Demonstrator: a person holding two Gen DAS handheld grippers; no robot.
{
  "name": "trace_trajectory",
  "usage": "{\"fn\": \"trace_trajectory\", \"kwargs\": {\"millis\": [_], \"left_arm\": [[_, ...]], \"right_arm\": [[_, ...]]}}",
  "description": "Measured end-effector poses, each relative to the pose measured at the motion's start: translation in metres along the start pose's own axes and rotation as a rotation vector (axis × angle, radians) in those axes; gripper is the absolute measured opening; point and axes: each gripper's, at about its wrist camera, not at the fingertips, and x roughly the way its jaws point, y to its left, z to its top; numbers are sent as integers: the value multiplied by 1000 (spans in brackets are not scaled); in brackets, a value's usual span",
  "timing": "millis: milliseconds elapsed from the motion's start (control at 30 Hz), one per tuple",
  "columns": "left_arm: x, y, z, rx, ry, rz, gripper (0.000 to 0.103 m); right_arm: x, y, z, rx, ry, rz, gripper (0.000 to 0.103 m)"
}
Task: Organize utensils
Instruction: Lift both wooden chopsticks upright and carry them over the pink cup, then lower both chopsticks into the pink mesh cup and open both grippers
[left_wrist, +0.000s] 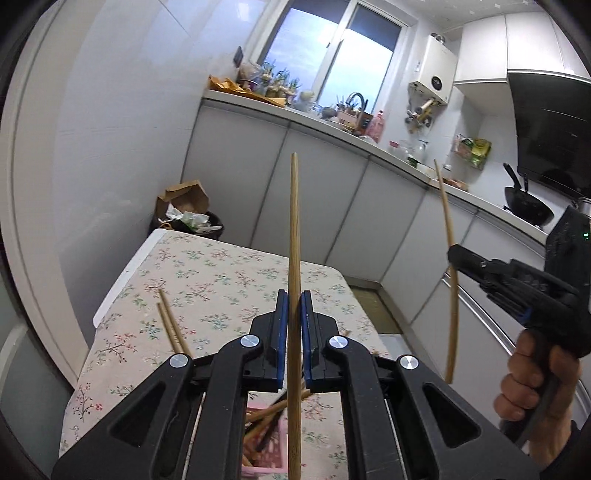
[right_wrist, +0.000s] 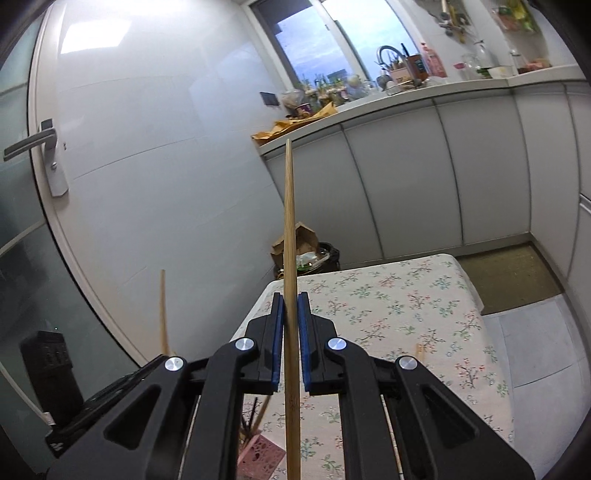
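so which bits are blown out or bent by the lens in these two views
Left wrist view: the window is overexposed, and the chopstick in the right gripper bows from fisheye distortion. Right wrist view: a ceiling-light glare patch sits on the glossy wall, and the cabinet doors curve.

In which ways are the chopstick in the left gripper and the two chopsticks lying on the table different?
1. The held chopstick is clamped between the shut jaws of the left gripper; the two loose chopsticks are touched by no gripper.
2. The held chopstick is lifted above the floral tablecloth; the loose ones lie flat on it.
3. The held one is single; the loose ones lie side by side.

All look like plain light wood.
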Motion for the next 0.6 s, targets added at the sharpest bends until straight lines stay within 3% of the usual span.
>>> {"fn": "trace_trajectory", "kwargs": {"millis": [400,600], "left_arm": [[19,19,-29,-4,-70,55,6],[26,17,-41,14,15,82,6]], "right_arm": [[14,37,-20,-49,11,40,8],[17,36,-21,-37,6,45,8]]}}
